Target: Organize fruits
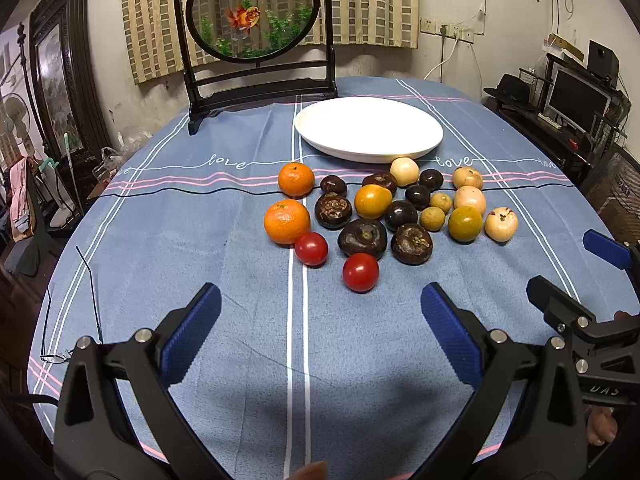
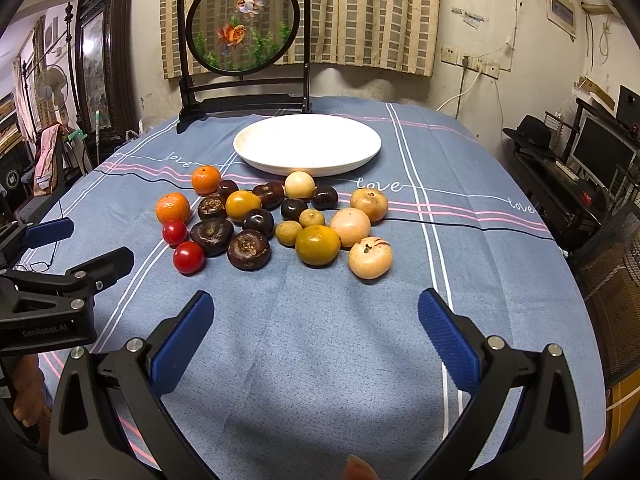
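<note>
Several fruits lie loose on the blue tablecloth in front of a bare white plate [image 1: 368,128] [image 2: 307,144]. Two oranges [image 1: 287,221] [image 2: 173,208] sit at the left of the pile, two red tomatoes [image 1: 360,272] [image 2: 188,257] at its near edge, dark water chestnuts [image 1: 362,238] [image 2: 249,249] in the middle, pale round fruits [image 1: 501,224] [image 2: 370,257] on the right. My left gripper [image 1: 320,312] is open, short of the tomatoes, holding nothing. My right gripper [image 2: 316,314] is open too, short of the pale fruits, and empty.
A black-framed round goldfish screen [image 1: 256,12] [image 2: 244,24] stands behind the plate. Thin-rimmed glasses [image 1: 72,320] lie at the table's left edge. A desk with a monitor [image 2: 600,152] is off to the right. Bare cloth lies between grippers and fruit.
</note>
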The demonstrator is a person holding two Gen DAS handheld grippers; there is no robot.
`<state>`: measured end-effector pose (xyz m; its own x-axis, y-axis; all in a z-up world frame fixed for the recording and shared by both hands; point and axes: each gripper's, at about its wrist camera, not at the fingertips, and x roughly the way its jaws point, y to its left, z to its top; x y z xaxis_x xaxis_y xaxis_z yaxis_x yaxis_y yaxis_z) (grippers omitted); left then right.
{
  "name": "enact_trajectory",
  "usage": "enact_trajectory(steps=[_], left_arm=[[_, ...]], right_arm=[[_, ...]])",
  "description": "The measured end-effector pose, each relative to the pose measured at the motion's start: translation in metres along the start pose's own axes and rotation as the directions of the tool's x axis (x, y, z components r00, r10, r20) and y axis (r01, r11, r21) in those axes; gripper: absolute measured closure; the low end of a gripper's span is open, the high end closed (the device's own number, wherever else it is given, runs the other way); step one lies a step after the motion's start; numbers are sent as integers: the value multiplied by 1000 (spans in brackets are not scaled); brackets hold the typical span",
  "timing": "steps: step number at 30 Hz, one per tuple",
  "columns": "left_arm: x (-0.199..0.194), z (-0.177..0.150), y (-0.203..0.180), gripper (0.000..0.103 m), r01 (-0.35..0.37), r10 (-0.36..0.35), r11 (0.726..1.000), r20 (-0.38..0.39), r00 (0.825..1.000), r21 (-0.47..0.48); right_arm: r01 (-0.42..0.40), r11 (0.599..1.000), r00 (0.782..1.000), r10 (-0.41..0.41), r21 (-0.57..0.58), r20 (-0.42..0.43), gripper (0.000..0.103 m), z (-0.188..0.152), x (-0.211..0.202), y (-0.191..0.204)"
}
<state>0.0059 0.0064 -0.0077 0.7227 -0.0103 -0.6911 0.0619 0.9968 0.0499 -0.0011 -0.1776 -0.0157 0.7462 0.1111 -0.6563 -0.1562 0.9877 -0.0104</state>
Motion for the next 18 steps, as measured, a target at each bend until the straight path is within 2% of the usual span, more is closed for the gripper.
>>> enact_trajectory(steps=[18], left_arm=[[0,-1,-1,2,1,-1,1000,-4,1000,-1]], right_arm=[[-1,1000,1000,1,1,1,1,0,-1,-1]])
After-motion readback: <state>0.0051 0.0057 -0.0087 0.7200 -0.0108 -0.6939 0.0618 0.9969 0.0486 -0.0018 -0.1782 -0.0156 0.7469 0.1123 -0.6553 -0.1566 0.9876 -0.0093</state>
